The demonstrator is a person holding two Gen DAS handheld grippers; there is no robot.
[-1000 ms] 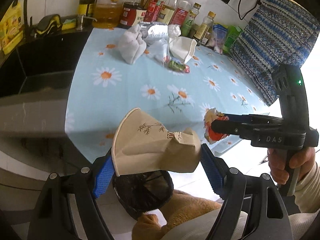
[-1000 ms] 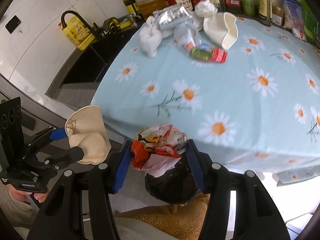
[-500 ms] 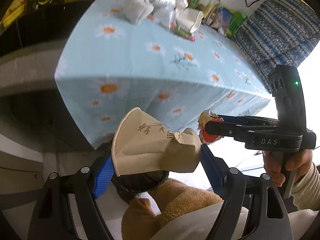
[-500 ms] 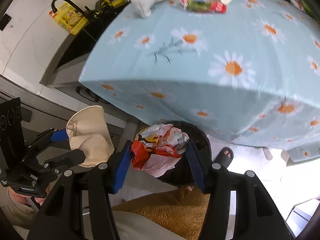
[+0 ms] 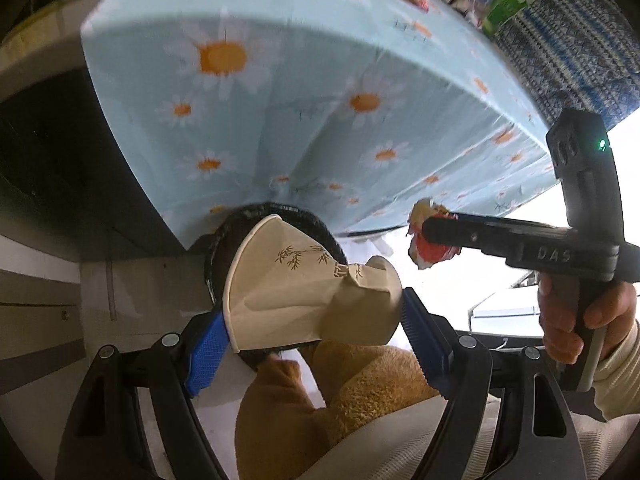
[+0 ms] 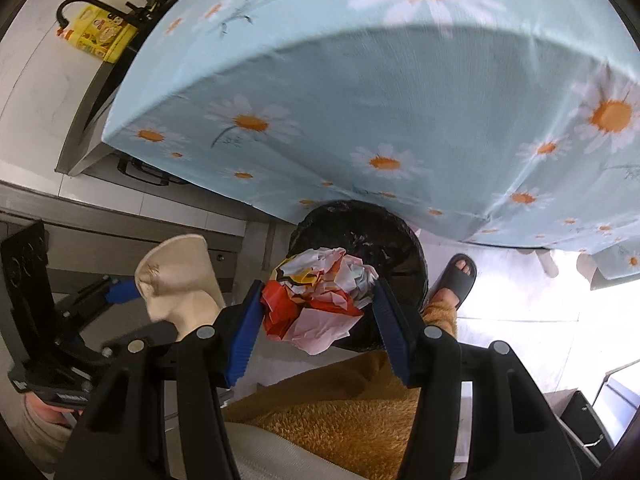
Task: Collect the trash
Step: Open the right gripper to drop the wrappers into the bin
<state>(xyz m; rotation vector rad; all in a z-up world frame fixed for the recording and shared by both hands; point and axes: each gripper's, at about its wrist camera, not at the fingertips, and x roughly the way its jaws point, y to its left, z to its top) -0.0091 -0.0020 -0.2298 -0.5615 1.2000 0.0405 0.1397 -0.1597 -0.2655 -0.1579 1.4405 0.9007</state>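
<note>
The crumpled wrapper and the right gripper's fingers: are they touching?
Touching. In the right wrist view, both blue fingers press against the sides of the crumpled wrapper, which hangs between them above the black trash bin.

Right gripper (image 5: 436,236): body lettered "DAS". Crushed paper cup (image 5: 308,292): printed bamboo sprig beside characters too creased to read. Yellow bottle (image 6: 102,34): label illegible

Left gripper (image 5: 312,328): black frame arms, silver round screws at the joints, blue ribbed pads (image 5: 204,354) on the fingers. Right gripper (image 6: 318,320): same black build, same blue pads (image 6: 244,336); its side reads "DAS" in pale letters, green LED lit on the upright housing. Right hand (image 5: 576,320): bare skin, cream ribbed cuff. Mustard fleece trousers (image 6: 352,400); black slide sandal (image 6: 456,280).
</note>
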